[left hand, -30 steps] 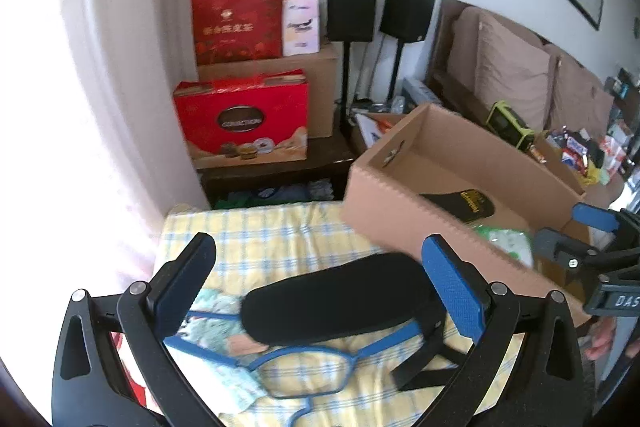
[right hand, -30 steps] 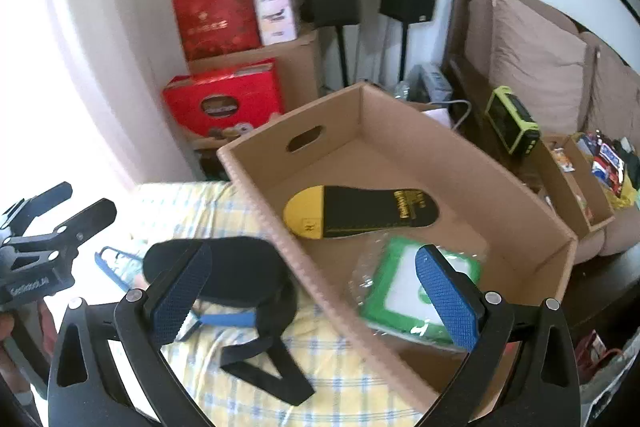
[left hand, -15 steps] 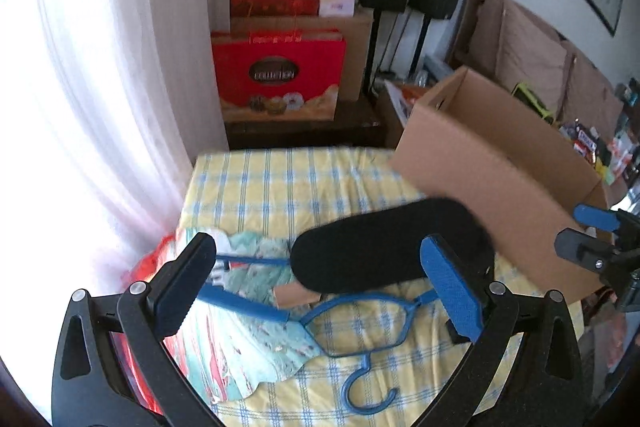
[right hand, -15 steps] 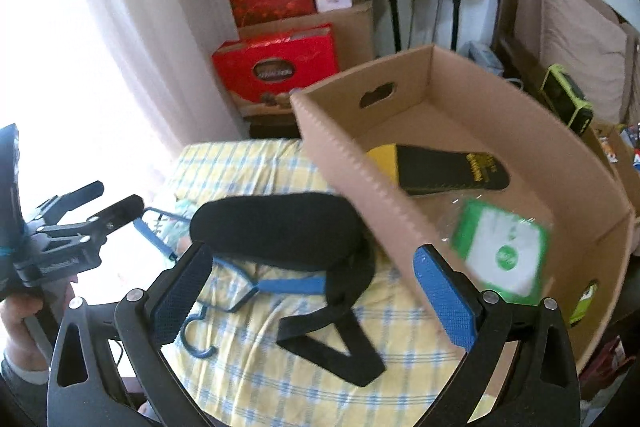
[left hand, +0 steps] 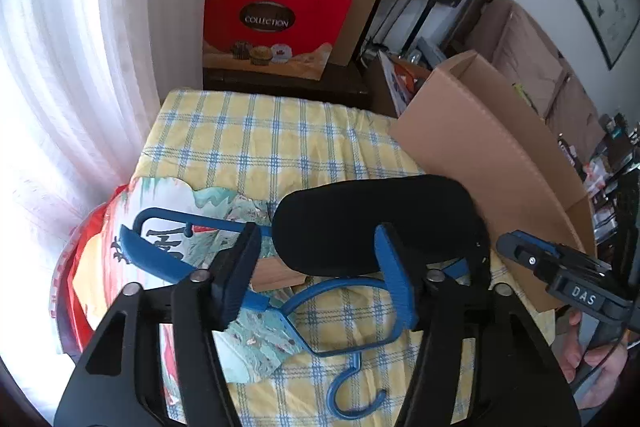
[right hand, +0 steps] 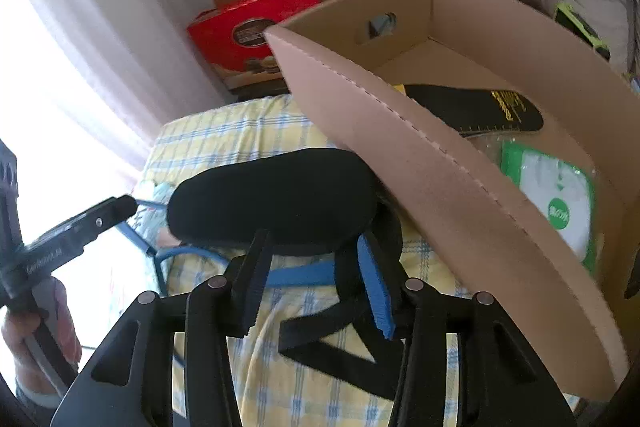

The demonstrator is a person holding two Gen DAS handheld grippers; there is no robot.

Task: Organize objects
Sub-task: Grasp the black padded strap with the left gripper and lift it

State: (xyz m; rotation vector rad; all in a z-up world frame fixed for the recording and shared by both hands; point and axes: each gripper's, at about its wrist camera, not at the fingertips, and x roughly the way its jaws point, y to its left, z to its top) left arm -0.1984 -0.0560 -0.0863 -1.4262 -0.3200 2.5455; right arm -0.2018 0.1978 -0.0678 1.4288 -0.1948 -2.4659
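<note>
A black padded cushion with black straps (left hand: 376, 223) lies on the yellow checked cloth, over a blue hanger (left hand: 320, 311); it also shows in the right wrist view (right hand: 272, 203). My left gripper (left hand: 316, 267) hovers low over the hanger and the cushion's near edge, jaws partly closed with nothing between them. My right gripper (right hand: 312, 267) stands at the cushion's near edge above its straps (right hand: 344, 339), jaws also narrowed, gripping nothing visible. A cardboard box (right hand: 420, 163) on the right holds a black insole (right hand: 480, 107) and a green packet (right hand: 556, 195).
A colourful printed bag (left hand: 132, 267) lies under the hanger at the left. Red gift boxes (left hand: 276, 27) and speakers stand behind the table by the curtain. A sofa with cushions (left hand: 532, 67) is at the right. The box wall (left hand: 492, 163) crowds the cushion's right side.
Both grippers have dropped towards the cushion and hanger, and both jaws have narrowed from wide open. The box now sits further right in the left wrist view.
</note>
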